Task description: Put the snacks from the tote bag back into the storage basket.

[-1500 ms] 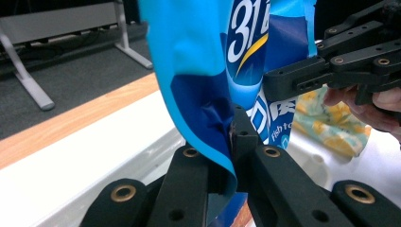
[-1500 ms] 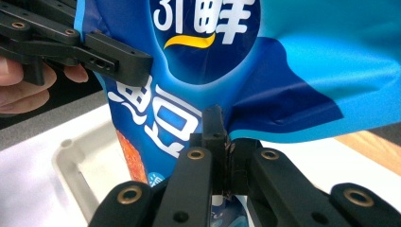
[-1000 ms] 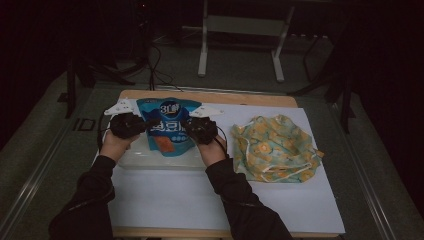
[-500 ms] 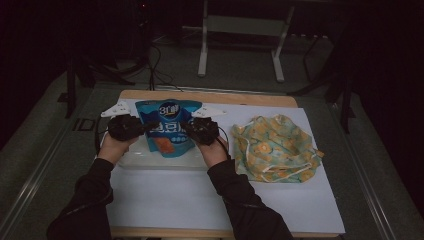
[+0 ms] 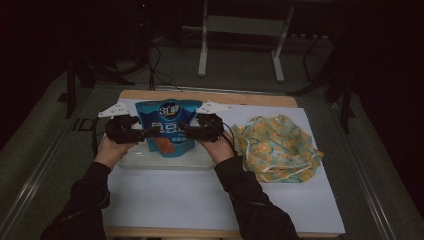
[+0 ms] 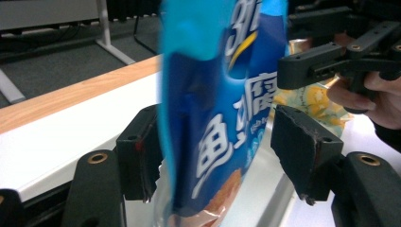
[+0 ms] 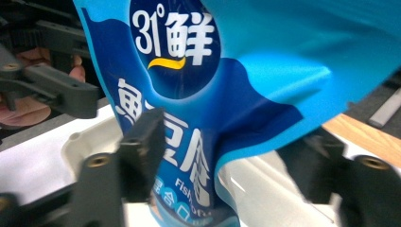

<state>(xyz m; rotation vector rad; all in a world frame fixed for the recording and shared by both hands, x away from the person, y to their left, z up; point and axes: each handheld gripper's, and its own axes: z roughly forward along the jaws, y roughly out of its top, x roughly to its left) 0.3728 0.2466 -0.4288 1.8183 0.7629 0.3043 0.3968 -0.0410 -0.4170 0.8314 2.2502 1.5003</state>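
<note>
While you look down from the high view, the blue bag (image 5: 168, 127) stands upright in the clear tray (image 5: 197, 162) at the back left of the table (image 5: 210, 200), with your left tool (image 5: 143, 133) at its left edge and your right tool (image 5: 186, 129) at its right edge. A patterned cloth (image 5: 276, 147) lies well apart on the right. I judge the step as steadying the bag from both sides, before a firm grasp.

From the left gripper view, the left tool (image 6: 215, 149) is spread wide, the bag (image 6: 222, 94) standing between its jaws; the left pad is at or just beside the film, the right pad apart from it.

From the right gripper view, the right tool (image 7: 227, 151) also straddles the bag (image 7: 198, 109), jaws parted; whether either pad presses the film I cannot tell.

Next, you would need to close both tools squarely on the side seams, level with each other, so the soft pouch doesn't buckle or slip when lifted.
</note>
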